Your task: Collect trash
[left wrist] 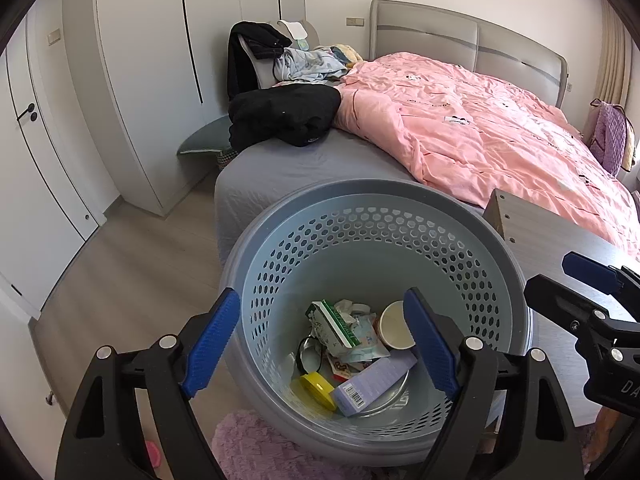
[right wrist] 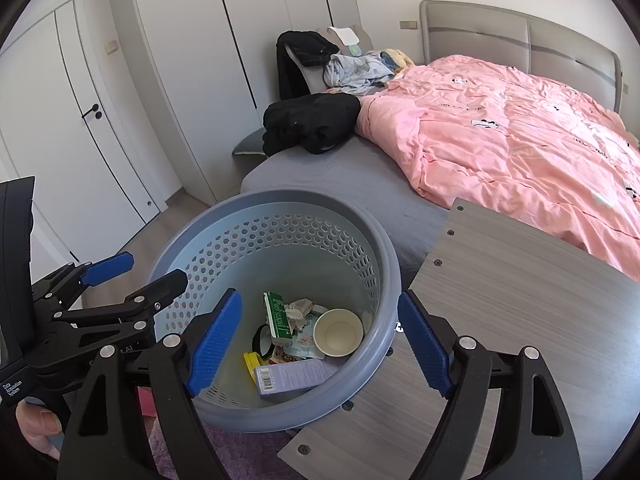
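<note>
Both grippers hang released over the blue-grey perforated waste basket [left wrist: 376, 216], left gripper [left wrist: 324, 344] and right gripper [right wrist: 320, 344] holding nothing. Inside lie a paper cup [right wrist: 338, 332], a lavender box [right wrist: 296, 376], a green carton [right wrist: 278, 316], and a yellow lid [left wrist: 318, 390].

bright even daylight, soft shadows, sharp focus, strong fisheye bending and dark corners

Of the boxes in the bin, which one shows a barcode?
The pale purple box, flat at the basket's near side, barcode on its end. The green-and-white carton shows none.
</note>
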Action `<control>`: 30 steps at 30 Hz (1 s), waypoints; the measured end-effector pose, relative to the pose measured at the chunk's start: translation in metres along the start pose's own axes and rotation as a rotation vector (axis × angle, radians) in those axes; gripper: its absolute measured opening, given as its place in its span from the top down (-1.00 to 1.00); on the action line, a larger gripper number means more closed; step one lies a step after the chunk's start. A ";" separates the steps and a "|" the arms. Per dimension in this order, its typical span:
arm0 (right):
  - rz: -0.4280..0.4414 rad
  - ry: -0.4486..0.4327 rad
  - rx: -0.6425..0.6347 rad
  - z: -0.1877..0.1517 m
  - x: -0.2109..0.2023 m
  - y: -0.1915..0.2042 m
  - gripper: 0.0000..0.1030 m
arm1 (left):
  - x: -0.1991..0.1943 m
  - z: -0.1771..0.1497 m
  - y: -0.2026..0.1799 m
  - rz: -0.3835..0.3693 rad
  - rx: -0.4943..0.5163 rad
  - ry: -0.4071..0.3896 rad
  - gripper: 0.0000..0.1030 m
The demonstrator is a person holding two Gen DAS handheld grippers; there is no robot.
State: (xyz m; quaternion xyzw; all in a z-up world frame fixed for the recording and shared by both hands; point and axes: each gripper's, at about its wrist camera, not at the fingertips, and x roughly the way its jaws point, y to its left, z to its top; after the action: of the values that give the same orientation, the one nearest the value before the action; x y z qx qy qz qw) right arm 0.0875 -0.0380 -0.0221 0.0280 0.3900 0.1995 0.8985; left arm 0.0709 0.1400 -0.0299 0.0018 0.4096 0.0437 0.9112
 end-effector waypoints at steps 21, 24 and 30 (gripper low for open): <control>0.000 -0.005 0.001 0.000 -0.002 -0.001 -0.58 | -0.001 0.000 0.002 0.030 0.001 0.003 -0.64; 0.000 -0.005 0.003 0.000 -0.002 -0.001 -0.59 | -0.002 0.000 0.001 0.038 0.001 -0.002 -0.64; 0.000 -0.006 0.001 0.000 -0.002 -0.001 -0.59 | -0.004 0.000 -0.001 0.044 0.002 -0.006 -0.64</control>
State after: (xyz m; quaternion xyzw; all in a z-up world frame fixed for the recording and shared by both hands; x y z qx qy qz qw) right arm 0.0863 -0.0399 -0.0212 0.0290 0.3876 0.1990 0.8996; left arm 0.0680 0.1385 -0.0269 0.0119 0.4066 0.0633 0.9113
